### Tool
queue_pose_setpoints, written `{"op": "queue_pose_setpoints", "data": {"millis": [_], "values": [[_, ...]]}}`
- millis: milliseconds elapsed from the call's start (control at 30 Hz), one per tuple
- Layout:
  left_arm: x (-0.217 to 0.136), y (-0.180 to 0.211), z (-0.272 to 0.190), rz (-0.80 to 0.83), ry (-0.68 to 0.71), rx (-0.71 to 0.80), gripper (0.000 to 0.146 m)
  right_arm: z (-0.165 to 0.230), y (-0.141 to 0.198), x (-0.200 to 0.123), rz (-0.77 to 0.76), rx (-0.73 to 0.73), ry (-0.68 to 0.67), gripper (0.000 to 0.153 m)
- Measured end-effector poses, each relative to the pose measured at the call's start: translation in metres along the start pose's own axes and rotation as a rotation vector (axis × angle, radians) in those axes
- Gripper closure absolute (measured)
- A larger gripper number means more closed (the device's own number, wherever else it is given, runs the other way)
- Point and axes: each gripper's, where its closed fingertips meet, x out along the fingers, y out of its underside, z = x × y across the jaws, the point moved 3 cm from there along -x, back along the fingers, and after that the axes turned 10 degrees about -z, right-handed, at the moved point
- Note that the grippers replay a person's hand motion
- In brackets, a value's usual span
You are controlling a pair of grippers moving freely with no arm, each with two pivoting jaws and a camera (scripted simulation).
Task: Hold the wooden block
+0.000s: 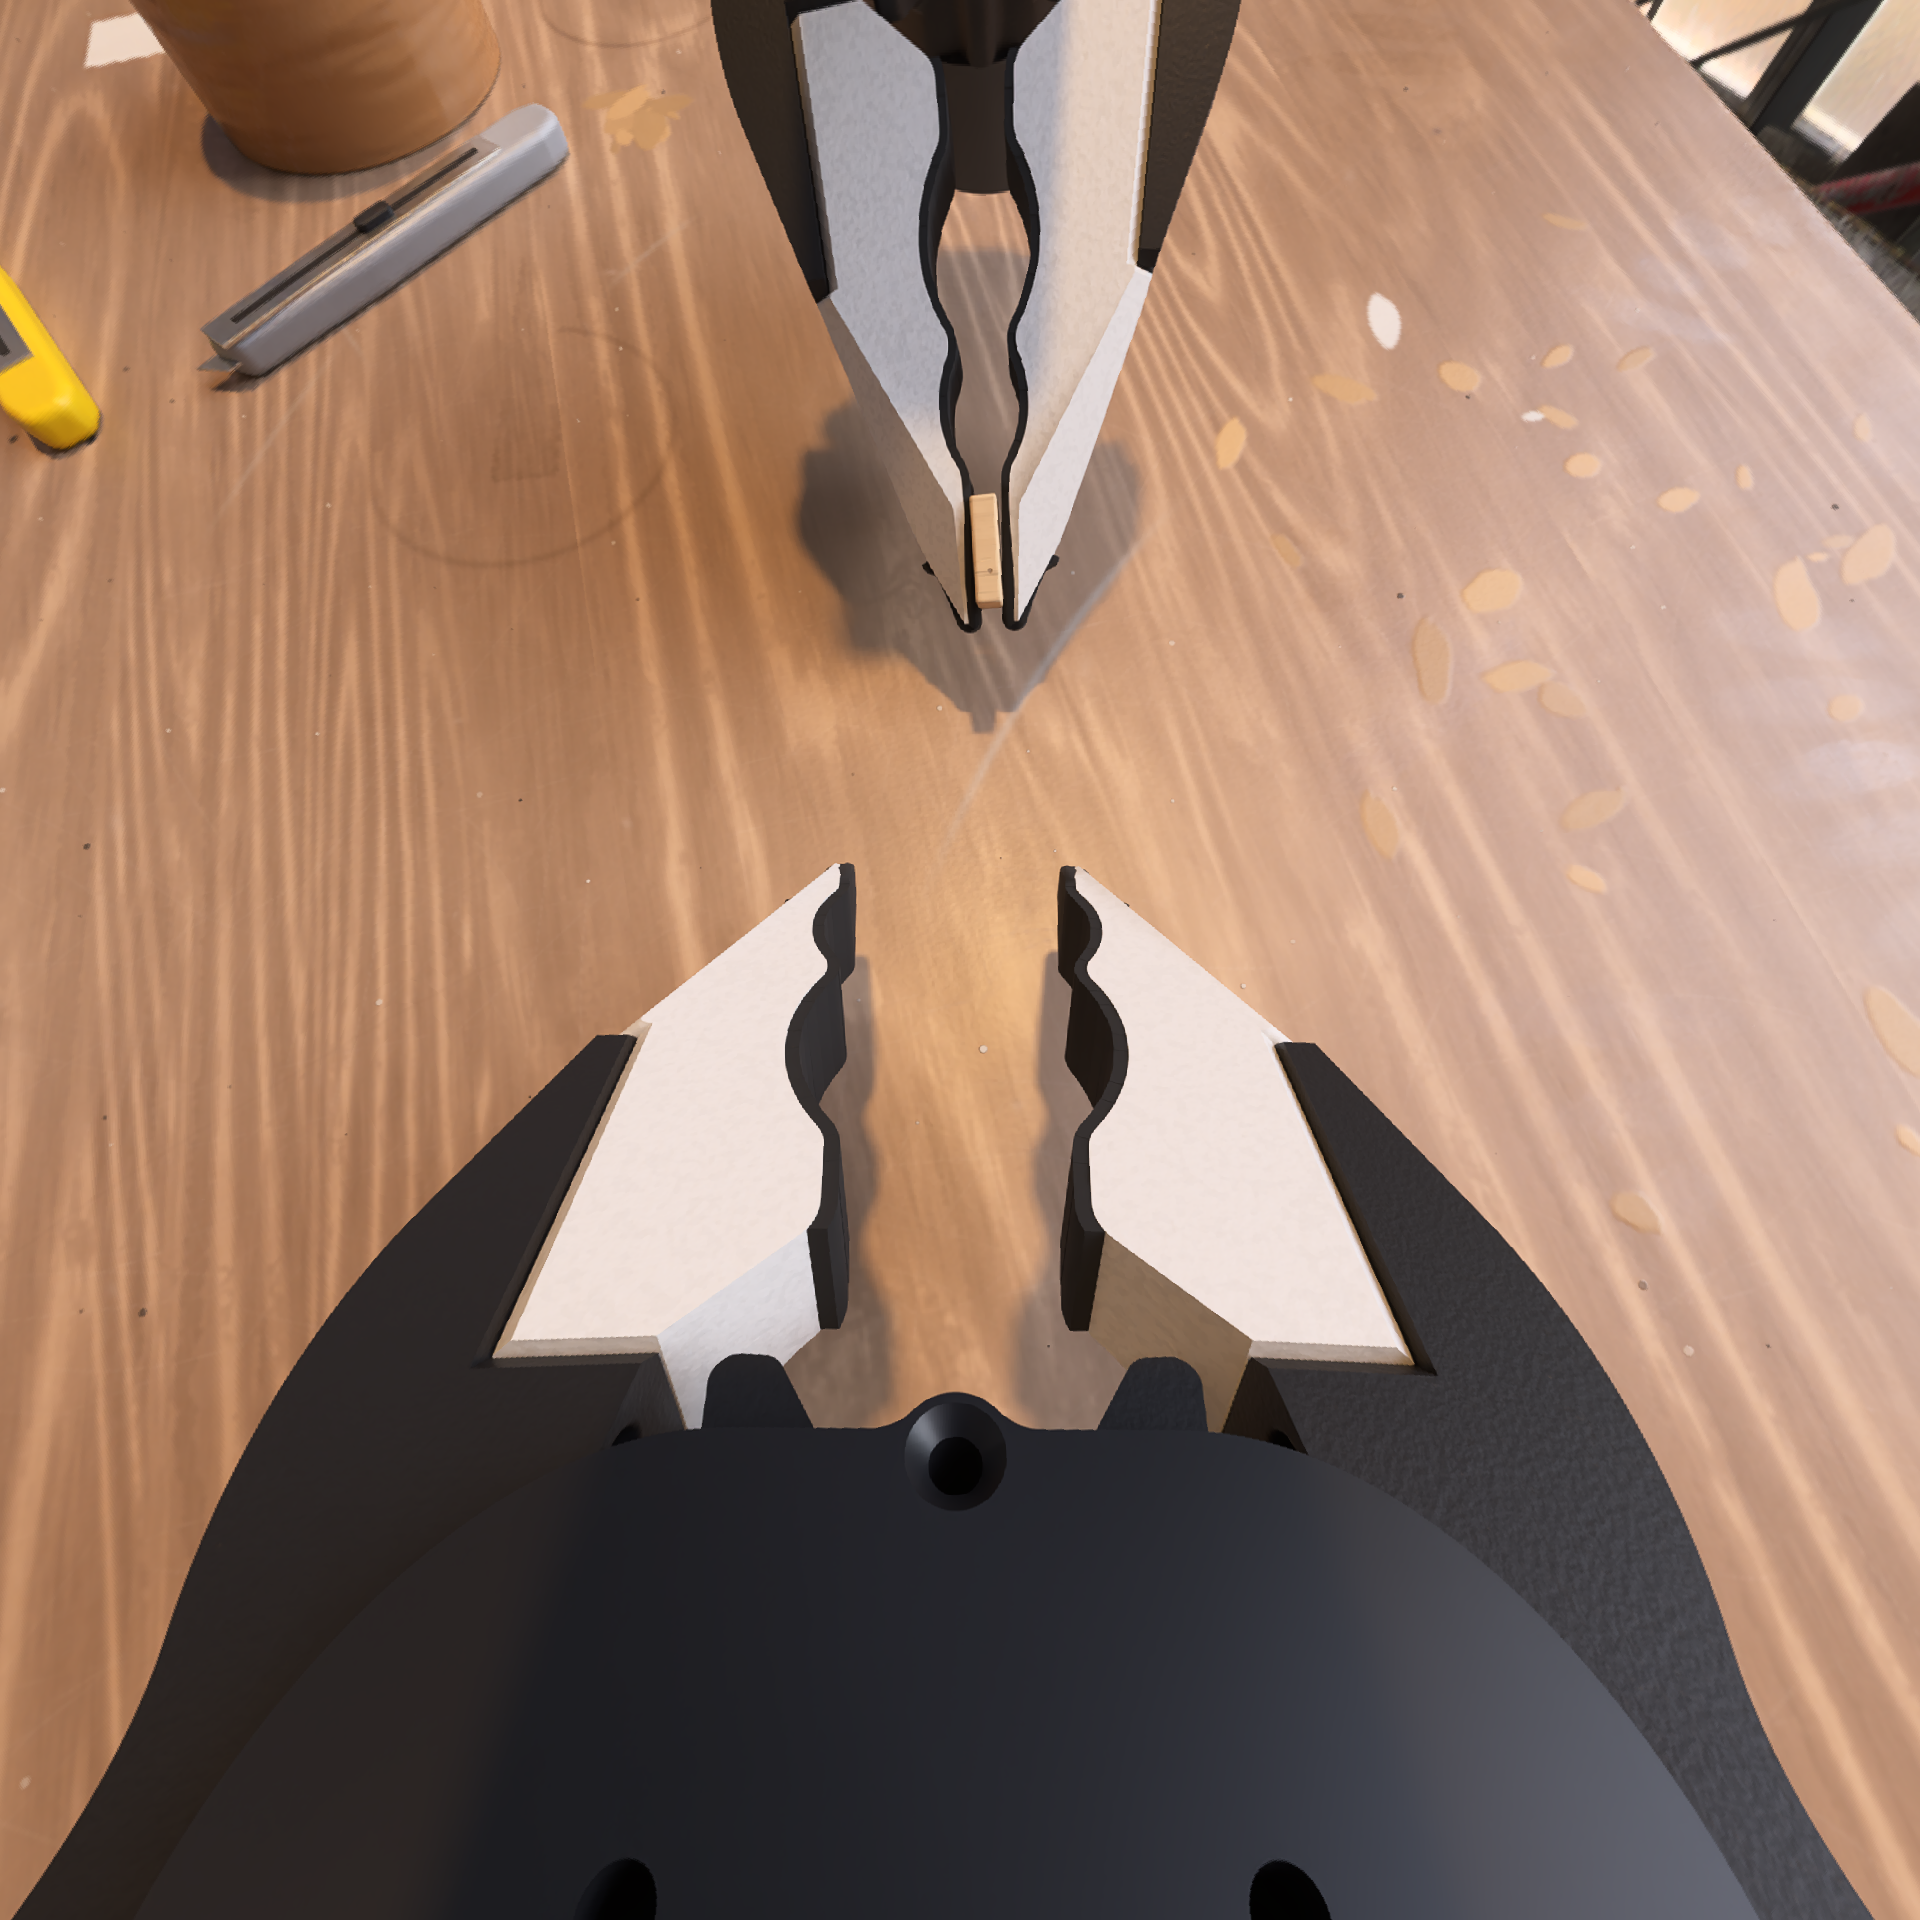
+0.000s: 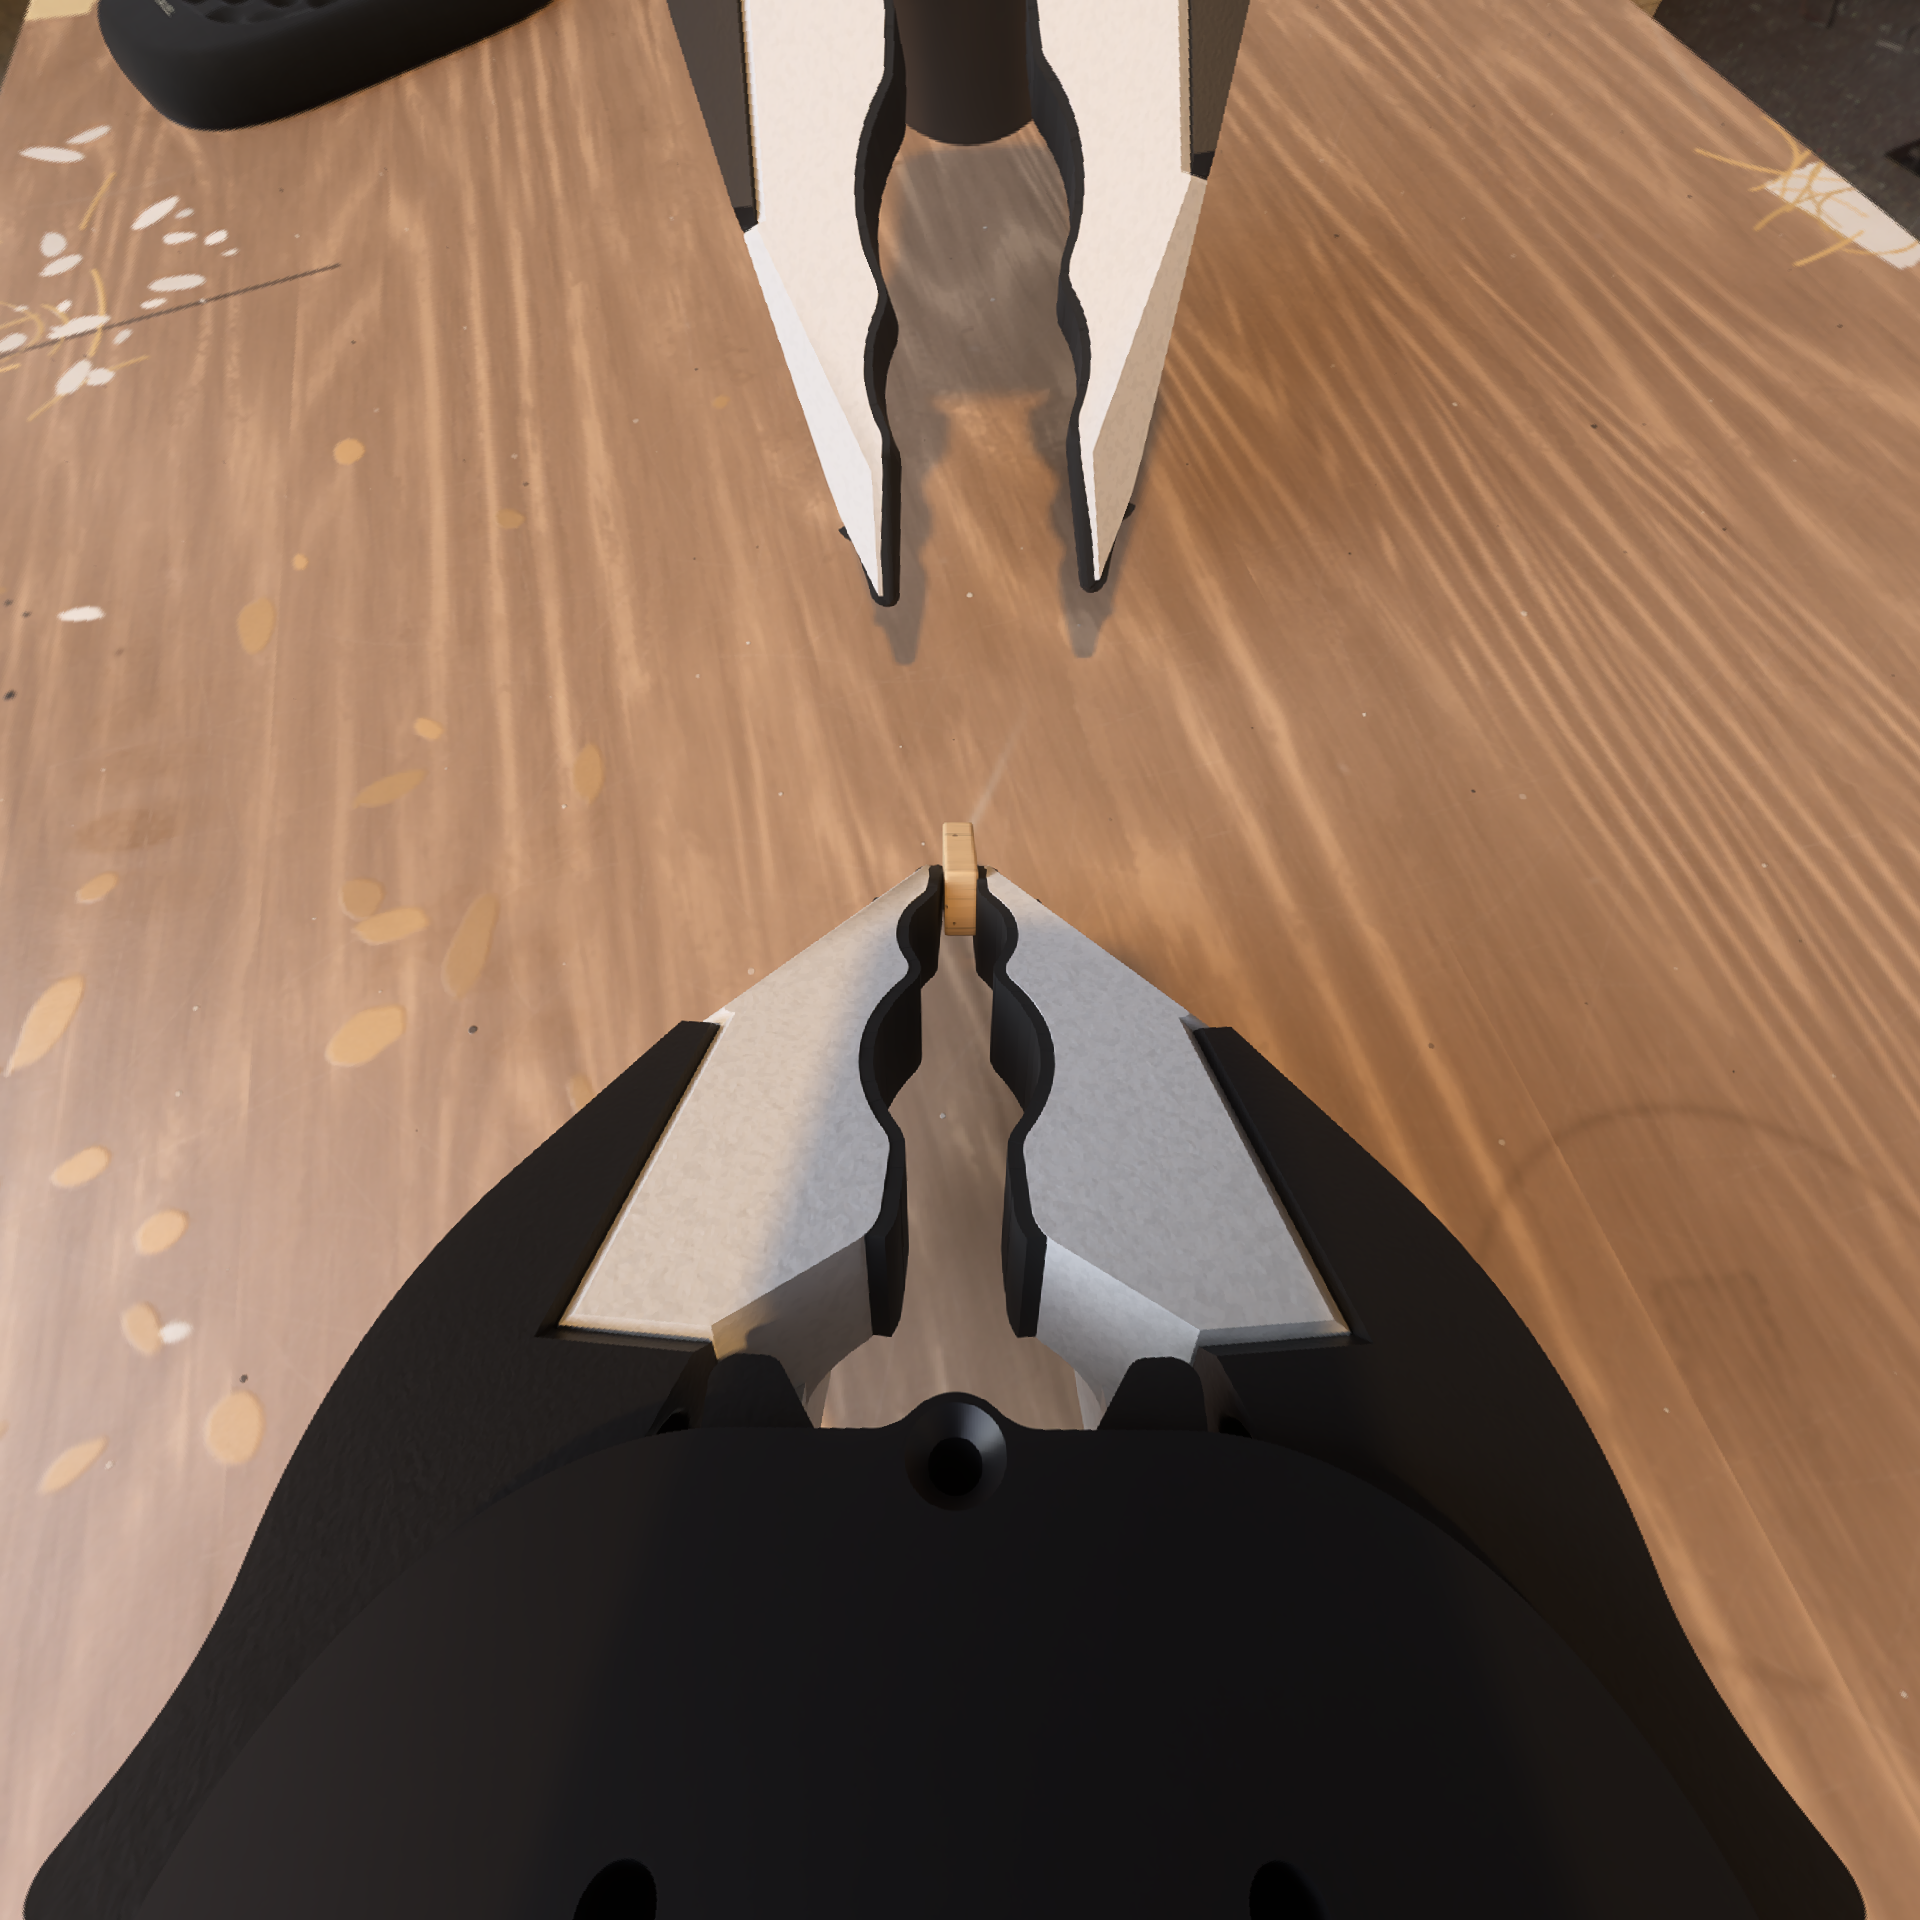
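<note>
A small, thin, light wooden block [image 2: 958,881] is pinched between the tips of my right gripper [image 2: 958,875], which is shut on it just above the table. The same block [image 1: 985,549] shows in the left wrist view, held upright between the right gripper's tips [image 1: 989,613] opposite me. My left gripper [image 1: 956,878] is open and empty, its jaws wide apart, facing the block from a short distance. It also shows in the right wrist view [image 2: 985,592], open, beyond the block.
The wooden table [image 1: 416,935] carries a grey utility knife [image 1: 384,241], a yellow tool [image 1: 42,374] and a round wooden container [image 1: 322,73] at the far left. A black object [image 2: 301,42] lies at the far left in the right wrist view. Wood shavings [image 1: 1507,592] are scattered.
</note>
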Motion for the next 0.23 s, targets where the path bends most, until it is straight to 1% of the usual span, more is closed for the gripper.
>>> {"op": "queue_pose_setpoints", "data": {"millis": [233], "values": [[-0.0002, -0.0015, -0.0006, 0.046, 0.002, 0.012, 0.107, 0.0, -0.0001, 0.0004, 0.0, 0.006, -0.001, 0.148]]}}
